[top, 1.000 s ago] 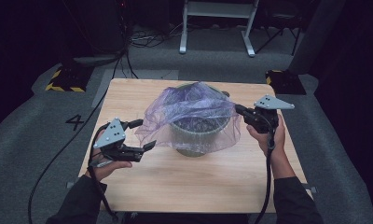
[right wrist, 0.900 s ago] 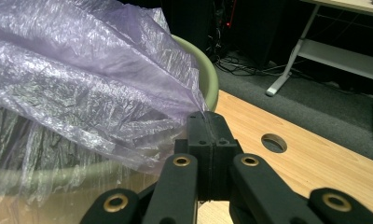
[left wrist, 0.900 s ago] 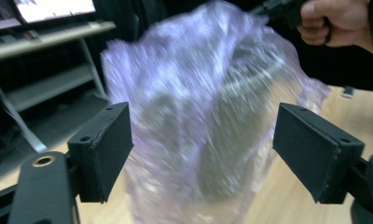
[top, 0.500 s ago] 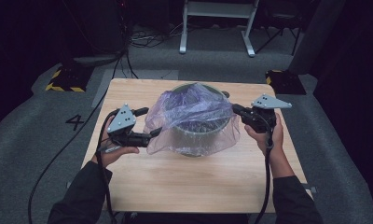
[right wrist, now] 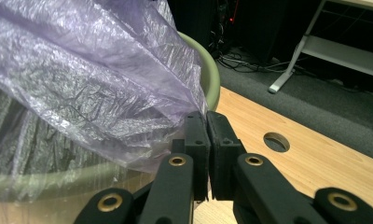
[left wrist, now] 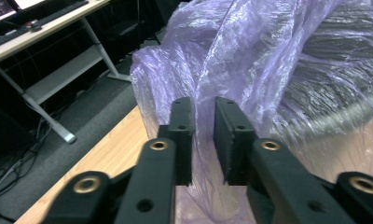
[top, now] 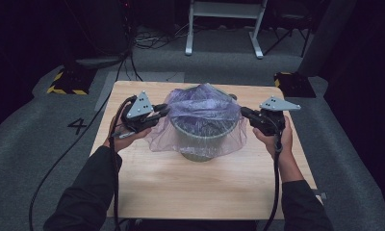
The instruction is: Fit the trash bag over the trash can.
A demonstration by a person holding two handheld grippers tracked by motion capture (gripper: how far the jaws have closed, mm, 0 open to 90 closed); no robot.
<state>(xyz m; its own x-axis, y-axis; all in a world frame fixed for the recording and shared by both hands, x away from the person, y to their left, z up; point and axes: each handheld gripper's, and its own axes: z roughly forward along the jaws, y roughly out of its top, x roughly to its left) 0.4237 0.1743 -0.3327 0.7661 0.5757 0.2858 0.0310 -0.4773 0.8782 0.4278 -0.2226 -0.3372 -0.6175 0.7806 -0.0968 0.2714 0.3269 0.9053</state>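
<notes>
purple bag (top: 200,115) drapes over bin (top: 200,139), between grippers. right gripper (top: 244,113) pinches right edge; left gripper (top: 162,113), jaws just closing, film between, narrow gap left.

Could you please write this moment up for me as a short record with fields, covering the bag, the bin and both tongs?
Work in hand: fitting a purple plastic bag over a round bin
Bin: upright near the middle of the wooden table, pale green rim
Bag: draped over the bin's mouth, hanging loose down its sides
Left tongs: at the bin's left side, jaws just closing, a fold of bag film between them with a small gap left
Right tongs: at the bin's right side, shut on the bag's edge
Table: a round hole near the right tongs
</notes>
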